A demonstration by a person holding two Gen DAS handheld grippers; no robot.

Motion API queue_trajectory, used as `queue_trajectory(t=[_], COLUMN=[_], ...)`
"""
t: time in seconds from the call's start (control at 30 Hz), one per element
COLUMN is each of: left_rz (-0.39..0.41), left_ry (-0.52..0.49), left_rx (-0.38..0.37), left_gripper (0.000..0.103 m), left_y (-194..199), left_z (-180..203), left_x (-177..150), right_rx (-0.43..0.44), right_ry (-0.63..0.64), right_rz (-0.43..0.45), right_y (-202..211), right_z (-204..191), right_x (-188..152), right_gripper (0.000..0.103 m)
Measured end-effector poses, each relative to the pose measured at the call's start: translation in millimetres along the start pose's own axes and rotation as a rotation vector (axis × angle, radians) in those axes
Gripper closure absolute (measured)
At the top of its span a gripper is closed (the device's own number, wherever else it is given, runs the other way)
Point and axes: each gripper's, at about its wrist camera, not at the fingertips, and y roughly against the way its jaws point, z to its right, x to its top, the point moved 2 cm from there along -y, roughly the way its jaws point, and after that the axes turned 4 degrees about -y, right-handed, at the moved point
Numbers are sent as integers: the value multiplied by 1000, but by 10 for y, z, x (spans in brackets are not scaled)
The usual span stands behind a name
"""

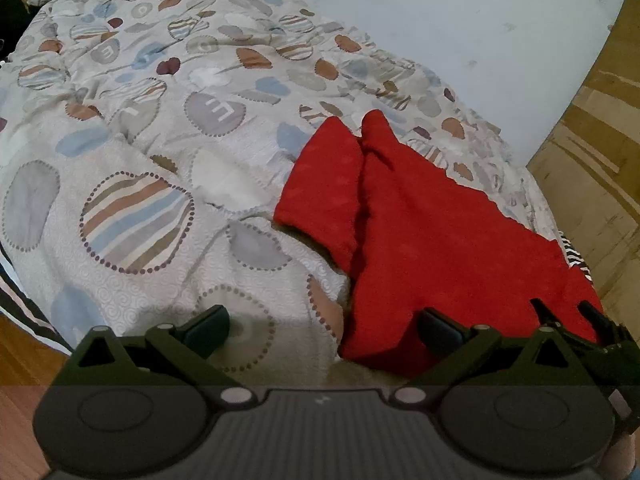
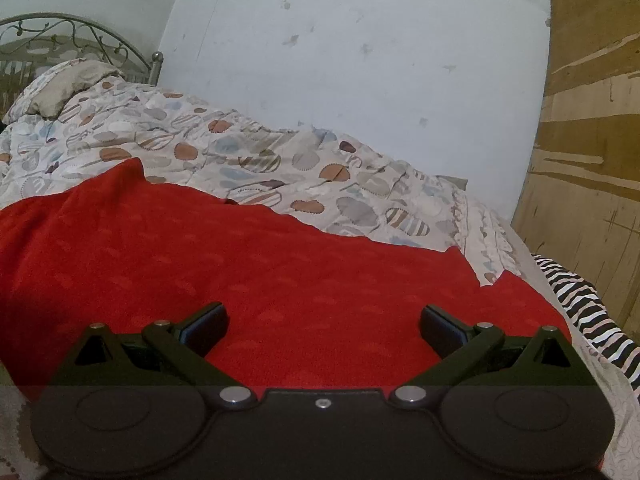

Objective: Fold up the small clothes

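Lying flat on the patterned quilt, red garment (both grippers' jaws wide apart, holding nothing)

A patterned grey-and-brown quilt covers the bed beside a pale wall and wooden panel.

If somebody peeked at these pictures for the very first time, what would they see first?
First comes the bright red cloth, spread flat on the bed's patterned quilt of striped and dotted blobs. Next are the black grippers at the bottom of each view: the left gripper open over the cloth's left edge, the right gripper open right above the red. A zebra-striped fabric peeks out at the bed's right edge.
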Motion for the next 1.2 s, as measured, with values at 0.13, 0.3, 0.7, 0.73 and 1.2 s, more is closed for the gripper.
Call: queue_trajectory(t=[0.13,0.3,0.7,0.73,1.2], left_rz=[0,249,203,175,38], left_ry=[-4,-3,-380,-395,-127], left_rx=[6,-40,124,123,-49], left_gripper=[0,0,0,0,5], left_y=[-7,266,-503,-580,-679], left_z=[5,30,377,359,-125], left_x=[2,101,546,549,568], right_rx=[-1,-2,-1,0,1], right_ry=[0,-2,-9,-10,-13], right_rz=[2,10,19,20,27], right_y=[-2,16,13,17,29], right_z=[-1,2,1,-1,0], right_x=[-3,3,-13,-18,-28], right_gripper=[0,0,0,0,0])
